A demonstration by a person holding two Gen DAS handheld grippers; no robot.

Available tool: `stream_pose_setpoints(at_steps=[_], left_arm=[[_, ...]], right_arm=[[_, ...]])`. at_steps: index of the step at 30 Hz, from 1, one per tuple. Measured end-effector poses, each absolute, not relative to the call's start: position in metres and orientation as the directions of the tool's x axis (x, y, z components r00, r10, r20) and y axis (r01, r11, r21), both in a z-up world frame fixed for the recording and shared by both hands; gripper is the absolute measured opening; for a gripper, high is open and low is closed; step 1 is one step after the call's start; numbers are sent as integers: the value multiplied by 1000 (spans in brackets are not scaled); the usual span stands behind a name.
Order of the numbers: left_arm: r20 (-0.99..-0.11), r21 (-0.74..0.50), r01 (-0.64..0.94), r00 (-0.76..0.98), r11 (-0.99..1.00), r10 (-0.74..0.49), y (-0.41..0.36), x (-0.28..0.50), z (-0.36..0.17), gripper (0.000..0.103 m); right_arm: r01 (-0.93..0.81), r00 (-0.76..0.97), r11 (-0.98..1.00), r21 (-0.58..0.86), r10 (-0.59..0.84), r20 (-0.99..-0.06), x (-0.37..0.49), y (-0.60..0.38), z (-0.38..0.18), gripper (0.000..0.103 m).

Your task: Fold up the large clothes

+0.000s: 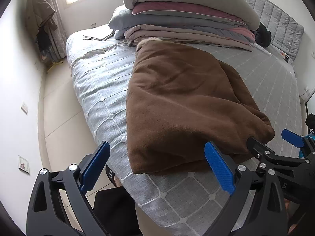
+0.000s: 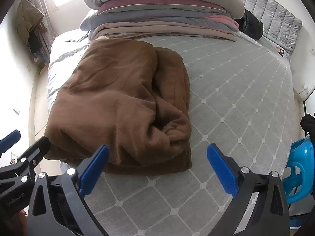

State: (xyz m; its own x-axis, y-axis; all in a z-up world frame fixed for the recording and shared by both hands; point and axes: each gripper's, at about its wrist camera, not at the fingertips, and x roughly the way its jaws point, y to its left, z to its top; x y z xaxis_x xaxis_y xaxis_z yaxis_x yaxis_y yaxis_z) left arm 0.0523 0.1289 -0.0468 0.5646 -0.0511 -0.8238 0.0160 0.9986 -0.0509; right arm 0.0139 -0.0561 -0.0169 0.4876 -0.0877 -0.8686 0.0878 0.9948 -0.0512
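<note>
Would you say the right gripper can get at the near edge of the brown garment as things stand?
Probably yes: the right gripper hangs open just before the brown garment, with only bare bedspread between them.

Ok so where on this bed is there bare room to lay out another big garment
The widest bare stretch of the bed cover lies right of the folded brown garment, running to the padded headboard. A narrower strip lies left of it, toward the floor. The far end is crowded by the stacked bedding.
</note>
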Motion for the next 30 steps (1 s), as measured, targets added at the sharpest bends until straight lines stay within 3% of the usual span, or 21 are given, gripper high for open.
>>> stream_pose_setpoints(at_steps=[30], left_arm=[[-807, -38, 24, 589, 999, -45, 122, 51, -44, 93]], right_arm=[[80, 485, 996, -29, -64, -872, 14, -53, -17, 96]])
